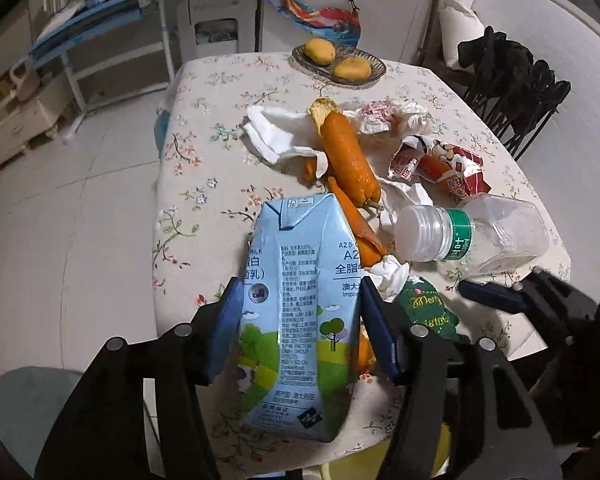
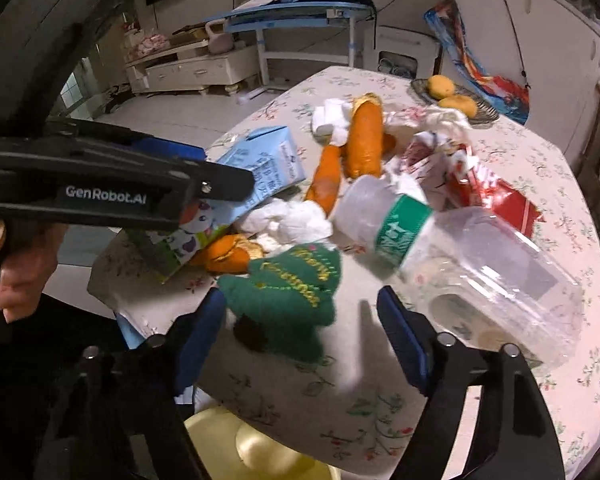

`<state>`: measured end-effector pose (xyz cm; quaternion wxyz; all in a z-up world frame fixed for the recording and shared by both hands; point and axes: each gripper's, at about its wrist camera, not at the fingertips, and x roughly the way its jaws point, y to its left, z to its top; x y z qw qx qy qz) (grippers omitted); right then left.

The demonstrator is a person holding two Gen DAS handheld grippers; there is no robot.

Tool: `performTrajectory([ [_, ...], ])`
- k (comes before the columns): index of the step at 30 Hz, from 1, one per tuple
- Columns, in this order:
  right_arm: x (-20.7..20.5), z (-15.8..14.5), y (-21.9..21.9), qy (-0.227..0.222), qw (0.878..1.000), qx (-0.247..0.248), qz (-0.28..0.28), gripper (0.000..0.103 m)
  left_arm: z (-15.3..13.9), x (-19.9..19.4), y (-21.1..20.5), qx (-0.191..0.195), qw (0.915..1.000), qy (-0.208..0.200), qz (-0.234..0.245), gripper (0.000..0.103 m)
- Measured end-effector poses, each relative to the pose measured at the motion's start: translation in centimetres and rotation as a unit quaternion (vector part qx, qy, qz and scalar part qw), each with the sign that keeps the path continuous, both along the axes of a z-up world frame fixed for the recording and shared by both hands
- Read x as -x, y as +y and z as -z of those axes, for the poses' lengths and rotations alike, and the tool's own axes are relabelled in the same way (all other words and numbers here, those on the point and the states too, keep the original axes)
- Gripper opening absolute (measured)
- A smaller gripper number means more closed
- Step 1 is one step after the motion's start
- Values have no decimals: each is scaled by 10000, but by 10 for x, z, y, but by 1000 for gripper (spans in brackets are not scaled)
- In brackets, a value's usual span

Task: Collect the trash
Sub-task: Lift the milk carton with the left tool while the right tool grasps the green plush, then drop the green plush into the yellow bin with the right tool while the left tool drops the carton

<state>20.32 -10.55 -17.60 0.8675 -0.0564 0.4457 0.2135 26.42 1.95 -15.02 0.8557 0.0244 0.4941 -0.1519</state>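
Observation:
My left gripper [image 1: 298, 328] is shut on a light blue milk carton [image 1: 296, 312] and holds it over the near edge of the floral table [image 1: 204, 128]. The carton also shows in the right wrist view [image 2: 260, 168]. My right gripper [image 2: 300, 336] is open, its pads either side of a green felt Christmas tree [image 2: 292, 292], not touching it. A clear plastic bottle [image 2: 460, 256] with a green label lies just right of it. Orange peels [image 1: 348, 156], crumpled tissues [image 1: 276, 132] and red snack wrappers [image 1: 444, 164] lie in the middle of the table.
A dish with two yellow fruits [image 1: 338, 62] stands at the table's far edge. A dark chair [image 1: 516, 88] stands at the right. A blue desk [image 1: 100, 12] and a low cabinet [image 1: 16, 120] stand beyond on the left. Something yellow [image 2: 256, 444] sits under the table's near edge.

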Motion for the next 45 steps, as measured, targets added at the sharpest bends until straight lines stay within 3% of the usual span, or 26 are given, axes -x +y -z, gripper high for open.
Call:
performTrajectory([
  [2,-3,6,0,179,9997,-173,-54,53,-1,1,0,67,10000,-36,47,44],
  [5,0,5,-1,150,9996,-209,-66,46,-3,4,-4,63,9999,-100,94,37],
  [8,4,3,-5,124,9996,-252,-36,43,-8,7,-3,159,9997,-184,81,22],
  [10,8,-1,-9,71,9995,-308,-2,43,-12,8,4,266,9994,-223,-37,20],
  [14,14,-4,-15,56,9993,-378,21,43,-11,8,10,451,9989,-107,-96,24],
  [16,15,-4,-17,84,9990,-431,37,43,-4,7,9,369,9992,60,-173,40],
  [17,14,-4,-18,98,9989,-458,47,43,-1,8,6,196,9996,69,-180,54],
  [18,15,-4,-18,106,9988,-485,57,43,3,9,3,53,9998,111,-136,59],
  [22,19,-6,-23,98,9983,-574,89,44,13,11,-6,-240,9996,167,-40,59],
  [26,21,-8,-27,66,9981,-611,95,44,10,10,0,-44,9998,116,-137,33],
  [36,30,-16,-32,-50,9971,-761,-3,44,-14,20,17,166,9980,-355,-498,32],
  [45,84,-31,-28,-77,9955,-841,-437,44,-37,81,20,618,9929,-869,-520,32],
])
